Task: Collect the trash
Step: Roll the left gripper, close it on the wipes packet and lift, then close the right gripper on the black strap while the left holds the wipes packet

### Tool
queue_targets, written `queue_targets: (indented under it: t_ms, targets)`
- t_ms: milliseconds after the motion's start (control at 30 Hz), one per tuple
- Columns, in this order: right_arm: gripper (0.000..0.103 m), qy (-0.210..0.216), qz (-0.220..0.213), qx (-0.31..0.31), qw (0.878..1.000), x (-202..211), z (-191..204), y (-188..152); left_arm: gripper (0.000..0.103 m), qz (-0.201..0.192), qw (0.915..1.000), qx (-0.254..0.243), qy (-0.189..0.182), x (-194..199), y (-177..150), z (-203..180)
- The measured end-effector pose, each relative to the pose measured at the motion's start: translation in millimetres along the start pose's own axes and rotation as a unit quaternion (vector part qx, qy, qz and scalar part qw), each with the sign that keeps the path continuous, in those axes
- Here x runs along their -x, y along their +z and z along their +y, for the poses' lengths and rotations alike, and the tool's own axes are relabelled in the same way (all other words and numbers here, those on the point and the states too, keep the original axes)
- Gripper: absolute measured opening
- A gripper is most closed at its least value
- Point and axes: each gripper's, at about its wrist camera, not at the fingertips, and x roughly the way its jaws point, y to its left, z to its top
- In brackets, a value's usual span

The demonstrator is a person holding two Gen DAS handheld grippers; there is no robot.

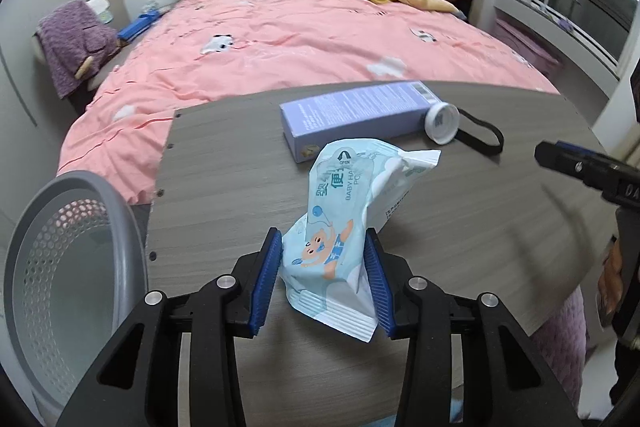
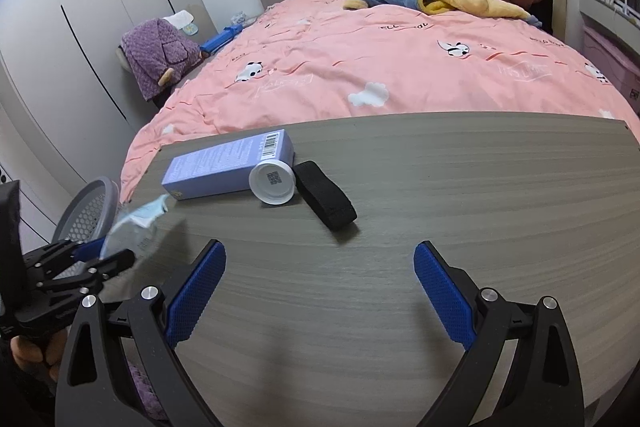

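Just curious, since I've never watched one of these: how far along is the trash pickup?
Early on. Nothing shows as binned yet; little of the grey basket interior is visible. In hand: the left gripper has its jaws closed on a baby wipes packet. Left on the table: purple box, white cap, black band. The right gripper is open, empty.

Left wrist view: looks steeply down, close over the counter (image 1: 240, 155) toward the bed (image 1: 280, 39) at 12 o'clock. Right wrist view: same heading, from further right. Both share the purple box (image 1: 352, 115) (image 2: 228, 165), white cap (image 1: 441, 121) (image 2: 273, 182) and bed.
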Motion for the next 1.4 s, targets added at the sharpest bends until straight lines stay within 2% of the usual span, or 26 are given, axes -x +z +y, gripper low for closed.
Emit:
queue_targets:
  t_ms: [167, 267, 567, 667, 767, 833, 900, 1400]
  targets:
    - [0.093, -0.013, 0.005, 0.018, 1.0, -13, -7, 9, 0.041, -0.023, 0.999, 0.019, 0.035, 19, 1, 0]
    - [0.093, -0.021, 0.008, 0.028, 0.999, -21, -11, 16, 0.041, -0.036, 0.9981, 0.026, 0.042, 30, 5, 2]
    - [0.077, -0.034, 0.037, 0.057, 0.997, -57, -7, 27, 0.041, -0.043, 0.9962, 0.055, 0.052, 39, 11, 3]
    - [0.065, -0.044, 0.045, 0.065, 0.996, -65, -4, 27, 0.041, -0.047, 0.9952, 0.066, 0.056, 42, 11, 5]
    - [0.047, -0.047, 0.049, 0.066, 0.996, -69, -2, 26, 0.041, -0.048, 0.9947, 0.069, 0.058, 43, 12, 3]
    - [0.025, -0.051, 0.049, 0.067, 0.995, -70, -1, 26, 0.041, -0.048, 0.9948, 0.07, 0.057, 43, 11, 3]
    - [0.019, -0.053, 0.049, 0.069, 0.995, -70, 1, 25, 0.041, -0.046, 0.9949, 0.071, 0.055, 42, 11, 2]
    - [0.017, -0.069, -0.006, 0.03, 0.997, -22, 3, 24, 0.041, -0.056, 0.991, 0.112, 0.047, 46, 5, 25]
